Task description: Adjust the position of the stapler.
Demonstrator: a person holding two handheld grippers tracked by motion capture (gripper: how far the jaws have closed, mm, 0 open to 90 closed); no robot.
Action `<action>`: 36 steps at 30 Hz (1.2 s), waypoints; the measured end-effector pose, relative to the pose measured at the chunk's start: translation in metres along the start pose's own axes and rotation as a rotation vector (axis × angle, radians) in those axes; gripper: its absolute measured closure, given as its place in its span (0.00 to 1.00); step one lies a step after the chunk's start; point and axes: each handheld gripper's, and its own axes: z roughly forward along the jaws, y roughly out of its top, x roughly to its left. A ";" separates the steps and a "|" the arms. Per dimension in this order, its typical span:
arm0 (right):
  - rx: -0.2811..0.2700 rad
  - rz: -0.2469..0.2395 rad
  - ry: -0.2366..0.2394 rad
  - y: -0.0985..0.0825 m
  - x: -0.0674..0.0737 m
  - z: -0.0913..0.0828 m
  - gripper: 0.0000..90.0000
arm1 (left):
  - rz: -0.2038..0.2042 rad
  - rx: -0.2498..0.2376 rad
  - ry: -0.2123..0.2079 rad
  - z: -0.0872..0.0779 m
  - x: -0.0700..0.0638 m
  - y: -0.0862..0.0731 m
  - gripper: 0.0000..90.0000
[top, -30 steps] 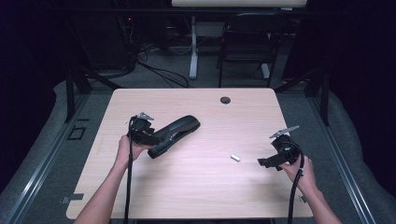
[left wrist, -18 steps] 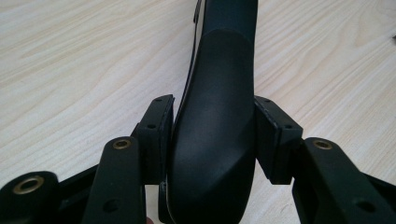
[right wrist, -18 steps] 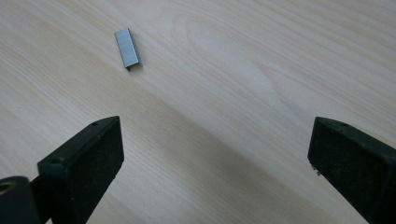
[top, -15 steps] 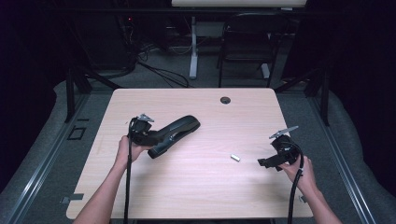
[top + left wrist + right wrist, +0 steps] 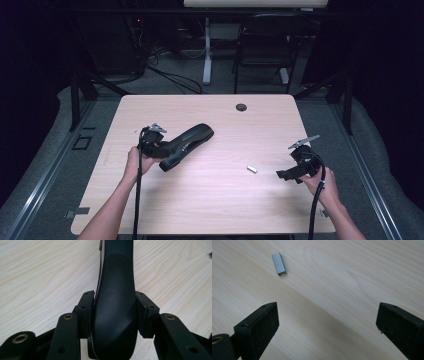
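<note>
The left gripper is clamping the black stapler: its fingers have just been closing and are now pressing on both sides of the stapler's rear end, while the body is stretching away from them over the wooden surface. Further right, a small block of staples is lying flat on the surface, ahead of the right gripper and apart from it. The fingers of this gripper are standing wide apart, holding nothing.
</note>
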 end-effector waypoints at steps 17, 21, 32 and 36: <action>-0.003 0.003 -0.004 -0.002 -0.001 -0.002 0.05 | -0.033 -0.005 0.030 -0.002 -0.007 -0.003 0.62; -0.003 0.006 -0.006 -0.002 0.000 -0.001 0.05 | -0.045 -0.001 0.035 -0.002 -0.009 -0.003 0.62; -0.002 0.005 -0.007 -0.003 -0.001 -0.001 0.06 | -0.065 0.013 0.053 -0.006 -0.013 -0.007 0.62; -0.003 -0.002 -0.007 -0.002 0.000 -0.003 0.07 | -0.079 0.017 0.069 -0.008 -0.017 -0.009 0.62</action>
